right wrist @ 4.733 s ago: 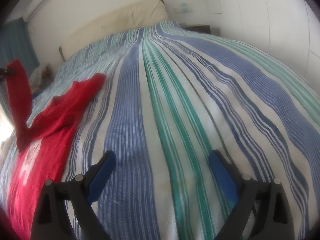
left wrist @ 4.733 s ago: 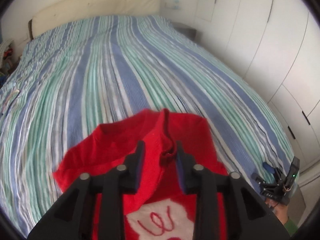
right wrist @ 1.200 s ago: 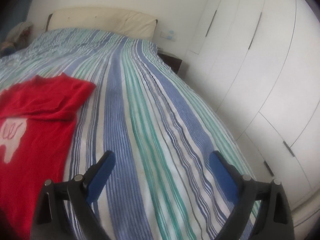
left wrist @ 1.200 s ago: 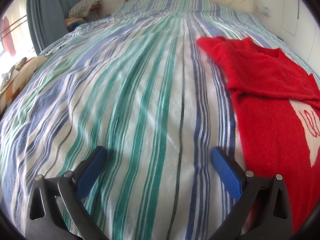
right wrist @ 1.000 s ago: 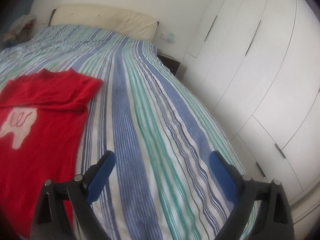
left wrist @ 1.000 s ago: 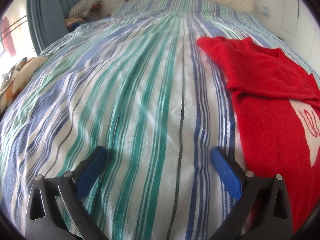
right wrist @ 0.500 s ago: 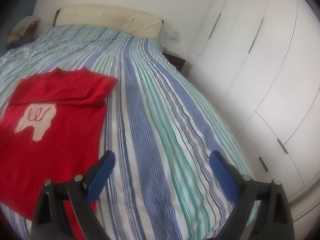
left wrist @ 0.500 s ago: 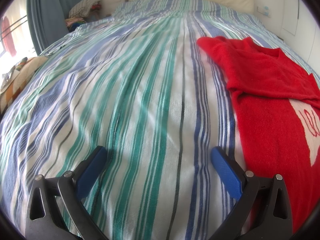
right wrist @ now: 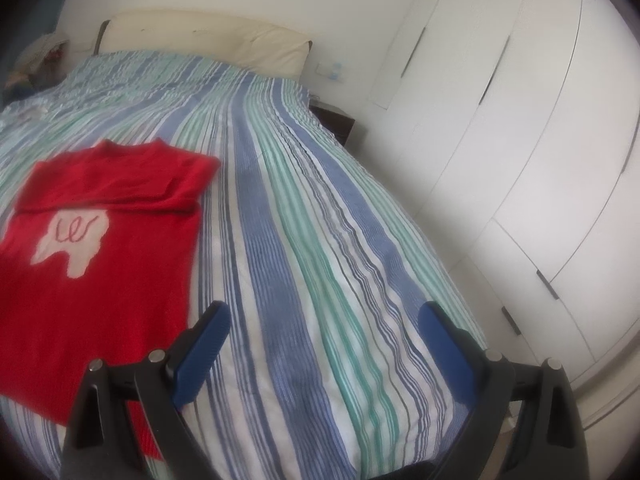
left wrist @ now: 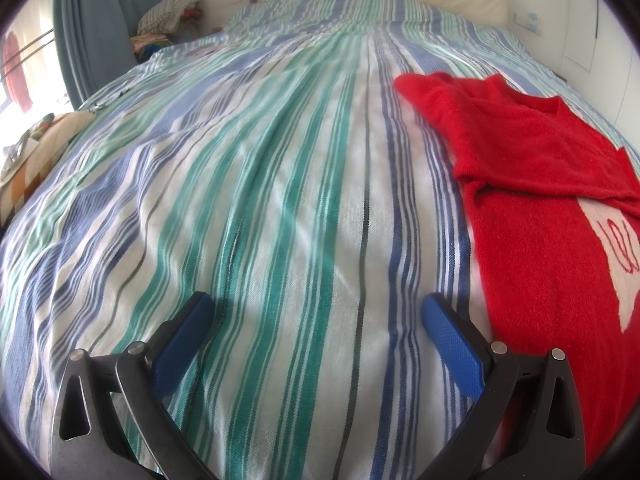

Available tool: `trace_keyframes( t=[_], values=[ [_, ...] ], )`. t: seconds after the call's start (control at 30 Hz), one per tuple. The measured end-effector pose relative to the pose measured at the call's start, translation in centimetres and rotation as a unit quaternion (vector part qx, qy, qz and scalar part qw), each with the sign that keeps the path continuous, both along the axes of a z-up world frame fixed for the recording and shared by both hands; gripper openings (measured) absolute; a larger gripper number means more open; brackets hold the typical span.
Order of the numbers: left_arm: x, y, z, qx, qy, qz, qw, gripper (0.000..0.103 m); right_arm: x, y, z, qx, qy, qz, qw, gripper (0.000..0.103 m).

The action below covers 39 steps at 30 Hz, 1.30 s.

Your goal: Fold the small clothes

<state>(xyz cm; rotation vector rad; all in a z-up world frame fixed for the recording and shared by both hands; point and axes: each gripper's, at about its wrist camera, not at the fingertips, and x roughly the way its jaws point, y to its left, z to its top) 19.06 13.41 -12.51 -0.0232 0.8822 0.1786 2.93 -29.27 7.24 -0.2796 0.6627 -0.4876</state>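
Far left, left wrist view: curtain (left wrist: 92, 20) and a heap of clothes (left wrist: 168, 10) by the headboard, well apart from your work. Your left gripper (left wrist: 316, 320) hovers low over the striped bedspread (left wrist: 260, 200), fingers wide apart, holding nothing. Just to its right lies the red sweater (left wrist: 540, 208), flat on the bed, both sleeves folded across the chest, white motif (right wrist: 74, 240) partly showing.

Right wrist view: the sweater sits left of your right gripper (right wrist: 324, 320), fingers also spread, nothing between them; left finger (right wrist: 204, 336) overlaps the sweater's edge in view, contact not confirmed. White wardrobe (right wrist: 520, 140) at far right.

Risks, as judged: the knit is thick and limp, so pinching one layer at the hem may drag the folded sleeves loose. Uneven lift between your two hands would skew the next fold. Bedspread could be pinched along with the hem.

Count: one sweater, two grippers, one bed, one motif.
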Motion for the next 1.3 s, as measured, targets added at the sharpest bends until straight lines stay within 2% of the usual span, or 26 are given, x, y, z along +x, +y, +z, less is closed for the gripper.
trace_keyframes(
  t=[0.3, 0.53, 0.67, 0.77, 0.83, 0.9, 0.97, 1.0, 1.07, 1.13, 1.2, 1.27, 1.3],
  values=[
    [-0.1, 0.1, -0.1, -0.005, 0.0, -0.002, 1.0, 0.103, -2.5, 1.0, 2.7, -0.025, -0.023, -0.007, 0.999, 0.094],
    [-0.2, 0.1, -0.1, -0.006, 0.0, -0.002, 1.0, 0.103, -2.4, 1.2, 3.4, -0.04, -0.038, -0.002, 0.998, 0.094],
    [-0.1, 0.0, -0.1, 0.002, 0.003, -0.001, 1.0, 0.103, -1.6, 0.7, 2.7, -0.009, -0.037, 0.009, 0.999, 0.094],
    [-0.1, 0.0, 0.1, -0.001, 0.008, -0.001, 1.0, 0.103, -1.2, 0.0, 1.7, 0.043, -0.034, 0.03, 0.998, 0.094],
    [-0.3, 0.4, 0.9, -0.008, 0.029, -0.007, 0.9995, 0.102, -0.7, -0.8, 0.7, 0.091, -0.023, 0.049, 0.994, 0.094],
    [-2.2, 1.1, 2.6, -0.044, 0.037, -0.01, 0.9983, 0.101, -0.2, -1.7, -0.6, 0.134, -0.005, 0.064, 0.989, 0.094],
    [-5.8, 1.5, 4.4, -0.1, 0.026, -0.044, 0.9936, 0.101, 0.1, -2.4, -1.7, 0.176, 0.009, 0.091, 0.98, 0.094],
    [-7.8, 1.3, 4.9, -0.117, 0.027, -0.066, 0.9906, 0.101, 0.0, -2.7, -2.1, 0.194, 0.015, 0.108, 0.975, 0.094],
    [-11.2, -0.4, 4.9, -0.125, 0.04, -0.111, 0.9851, 0.101, -0.1, -2.9, -3.3, 0.233, 0.036, 0.153, 0.96, 0.094],
    [-13.7, -2.6, 3.9, -0.128, 0.065, -0.148, 0.9785, 0.1, -0.3, -2.4, -5.0, 0.29, 0.067, 0.204, 0.933, 0.094],
    [-15.3, -4.4, 2.6, -0.13, 0.085, -0.163, 0.9743, 0.095, -0.1, -1.3, -7.3, 0.347, 0.109, 0.245, 0.899, 0.094],
    [-16.3, -5.5, 2.2, -0.111, 0.08, -0.16, 0.9775, 0.091, -0.2, -0.2, -9.6, 0.385, 0.147, 0.26, 0.873, 0.091],
    [-16.7, -5.8, 2.4, -0.109, 0.073, -0.162, 0.9782, 0.089, -0.2, 0.0, -10.5, 0.396, 0.159, 0.258, 0.867, 0.09]
  ],
)
